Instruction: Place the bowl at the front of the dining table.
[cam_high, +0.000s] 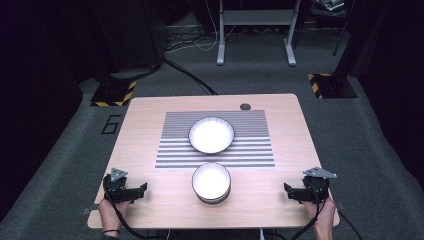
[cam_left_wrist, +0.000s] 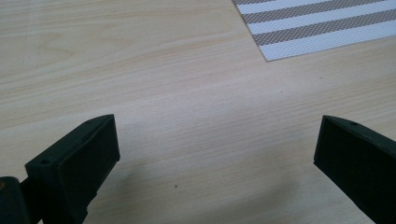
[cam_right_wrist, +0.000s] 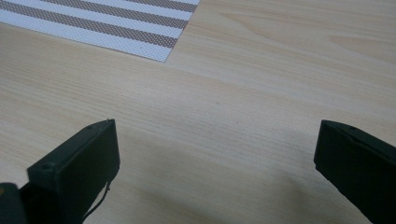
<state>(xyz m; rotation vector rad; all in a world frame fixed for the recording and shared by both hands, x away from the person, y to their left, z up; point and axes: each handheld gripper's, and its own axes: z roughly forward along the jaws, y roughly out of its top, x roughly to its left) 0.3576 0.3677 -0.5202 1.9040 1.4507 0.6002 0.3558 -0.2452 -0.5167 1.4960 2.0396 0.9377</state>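
Centre frame in the high view, a wide white bowl (cam_high: 211, 135) sits empty on the striped mat (cam_high: 175, 155), and a smaller, deeper bowl (cam_high: 211, 182) sits empty on bare worktop (cam_high: 150, 210) just below the mat. Lower left, the left gripper (cam_high: 141, 190) rests with jaws spread; lower right, the right gripper (cam_high: 290, 190) likewise, both well apart from the smaller bowl between them.

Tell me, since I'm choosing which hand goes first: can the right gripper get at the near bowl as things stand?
Probably yes. The right gripper rests open on the table, level with the near bowl, with bare wood between them. The plate on the striped mat sits farther back, out of the path.
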